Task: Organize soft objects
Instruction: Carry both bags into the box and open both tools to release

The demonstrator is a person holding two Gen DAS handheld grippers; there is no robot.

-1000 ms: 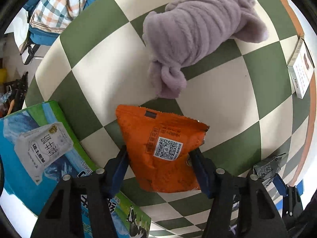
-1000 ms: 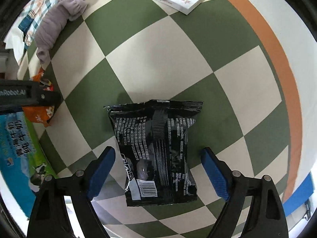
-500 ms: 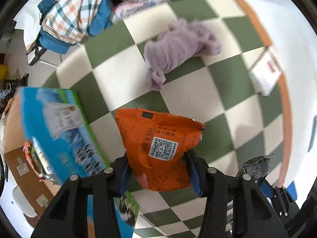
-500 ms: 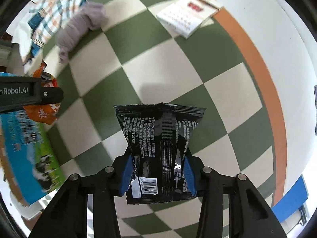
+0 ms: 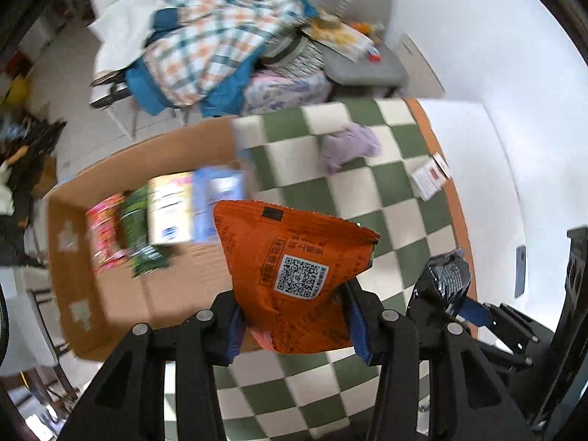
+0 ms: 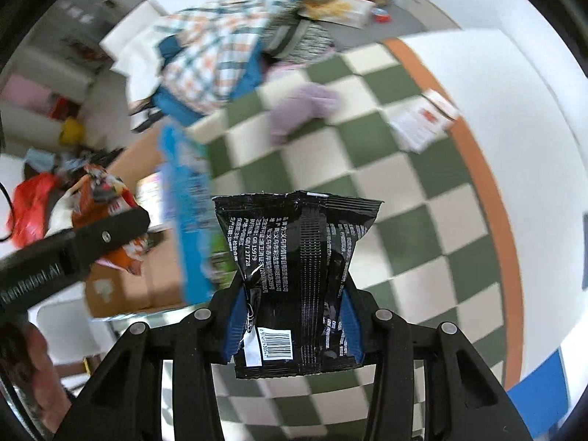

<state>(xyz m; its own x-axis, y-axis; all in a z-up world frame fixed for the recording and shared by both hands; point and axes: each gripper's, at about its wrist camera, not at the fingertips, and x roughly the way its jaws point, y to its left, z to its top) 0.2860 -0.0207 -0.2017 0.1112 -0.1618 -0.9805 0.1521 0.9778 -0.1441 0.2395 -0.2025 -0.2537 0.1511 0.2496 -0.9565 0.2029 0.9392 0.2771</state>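
My left gripper (image 5: 294, 327) is shut on an orange snack bag (image 5: 294, 261) and holds it in the air at the edge of an open cardboard box (image 5: 121, 297). My right gripper (image 6: 292, 325) is shut on a black snack bag (image 6: 297, 264), also lifted above the checkered cloth (image 6: 404, 220). The black bag also shows in the left wrist view (image 5: 446, 275), and the orange bag in the right wrist view (image 6: 125, 253). A purple plush toy (image 5: 349, 145) lies far back on the cloth; it also shows in the right wrist view (image 6: 305, 106).
The box holds several packets and cartons (image 5: 169, 213). A small white booklet (image 5: 428, 178) lies near the cloth's orange border. A chair piled with plaid clothes (image 5: 220, 47) stands behind the table. White floor lies to the right.
Both grippers have risen high above the table with their bags and swung left toward the cardboard box. The plush toy and the booklet now look small and far.
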